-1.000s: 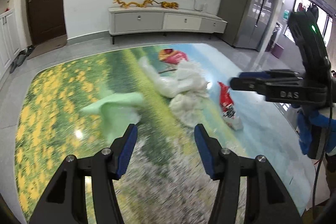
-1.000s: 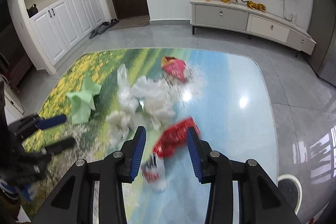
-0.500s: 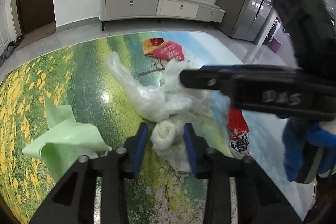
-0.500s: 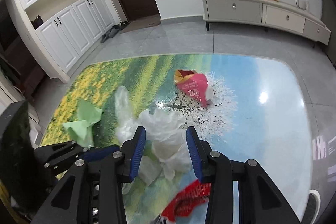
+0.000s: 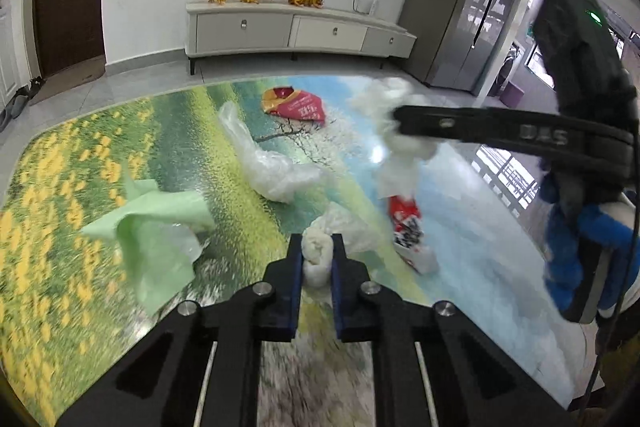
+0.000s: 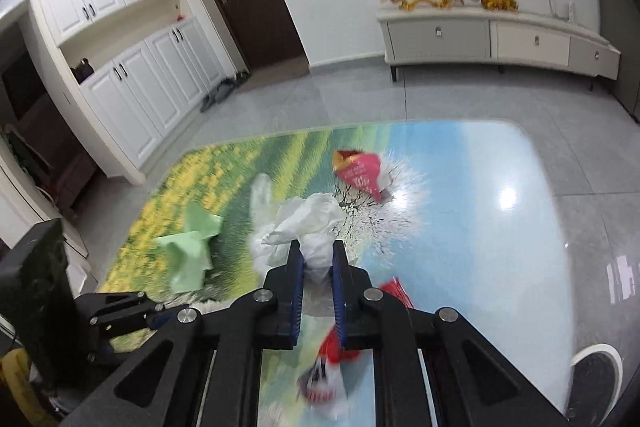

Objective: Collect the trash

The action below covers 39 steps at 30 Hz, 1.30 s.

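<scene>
Left wrist view: the left gripper (image 5: pixel 317 261) is clenched on a white tissue wad (image 5: pixel 317 251), pinched between its blue pads just above the tabletop (image 5: pixel 472 267) near the middle of the near edge. A clear plastic bag (image 5: pixel 269 163) lies ahead toward the centre, a green paper sheet (image 5: pixel 158 227) to the left, a red snack wrapper (image 5: pixel 408 231) just right of the wad, and a red-and-yellow snack packet (image 5: pixel 296 103) toward the far edge. The right gripper (image 5: pixel 404 125) crosses in from the right, raised above the tabletop with a crumpled white plastic bag (image 5: pixel 394 131) hanging from its fingers.

Right wrist view: the right gripper (image 6: pixel 317 269) is closed on the crumpled white plastic bag (image 6: pixel 310 223), which bulges forward from between the pads. The red snack wrapper (image 6: pixel 340 347) lies below and behind its fingertips, so it is the nearest loose piece to this arm; its long axis runs roughly toward the near edge. The left gripper (image 6: pixel 132 311) shows only as a black linkage at the lower left; its grip cannot be read here.

Half a second ago the left jaws were only bracketing the wad and the right jaws stood open over the bag; both have since shut and the right load is lifted.
</scene>
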Available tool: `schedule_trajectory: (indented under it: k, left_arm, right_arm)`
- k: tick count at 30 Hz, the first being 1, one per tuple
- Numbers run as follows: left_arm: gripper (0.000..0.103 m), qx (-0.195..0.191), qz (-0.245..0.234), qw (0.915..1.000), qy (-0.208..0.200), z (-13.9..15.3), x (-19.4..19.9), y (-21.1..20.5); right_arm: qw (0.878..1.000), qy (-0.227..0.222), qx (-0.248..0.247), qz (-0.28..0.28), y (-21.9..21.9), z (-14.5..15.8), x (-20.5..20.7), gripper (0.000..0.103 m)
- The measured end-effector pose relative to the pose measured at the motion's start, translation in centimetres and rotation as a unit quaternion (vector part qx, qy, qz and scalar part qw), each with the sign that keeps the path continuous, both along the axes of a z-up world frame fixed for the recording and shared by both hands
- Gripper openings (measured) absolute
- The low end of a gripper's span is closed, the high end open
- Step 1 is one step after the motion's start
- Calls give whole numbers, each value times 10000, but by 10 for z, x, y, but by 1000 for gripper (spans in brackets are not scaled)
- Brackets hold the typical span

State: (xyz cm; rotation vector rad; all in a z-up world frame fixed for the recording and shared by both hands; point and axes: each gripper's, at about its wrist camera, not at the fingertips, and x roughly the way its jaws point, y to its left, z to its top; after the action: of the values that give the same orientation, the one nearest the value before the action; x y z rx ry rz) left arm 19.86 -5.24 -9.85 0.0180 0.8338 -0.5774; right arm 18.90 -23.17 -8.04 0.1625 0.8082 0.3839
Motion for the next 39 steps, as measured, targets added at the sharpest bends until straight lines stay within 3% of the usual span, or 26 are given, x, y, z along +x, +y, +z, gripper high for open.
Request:
schedule_trajectory:
  k: [7, 14, 21, 27, 29, 31, 33, 39]
  left_arm:
    - [11, 160, -271, 9990, -320, 40, -36, -21]
    - [11, 315, -1167, 9917, -432, 64, -58, -124]
    - [12, 592, -2045, 9769, -162, 48, -70, -252]
    - [15, 724, -2483, 9657, 230, 16, -72, -350]
    - [26, 733, -2533, 9641, 320, 9, -70, -369]
    - [54, 699, -2455, 9664, 301, 5, -67, -383]
    - [56, 617, -2395, 9683, 341, 4, -63, -390]
    - [56, 522, -2328, 9705, 353, 3, -65, -385]
  right_arm:
    - [9984, -360, -40, -437, -56, 34, -76, 12]
    - [9876, -405, -21, -1516, -160, 38, -136, 12]
    - [9597, 29, 37, -2809, -280, -8, -180, 12]
    - [9387, 537, 372, -3386, -342, -67, -187, 15]
    - [9344, 719, 410, -3463, -356, -85, -184, 17]
    - [9321, 828, 430, -3500, -363, -95, -180, 22]
    - [9285, 892, 404, -3583, -368, -102, -179, 35]
    - [9224, 885, 455, -3733, -373, -104, -189, 37]
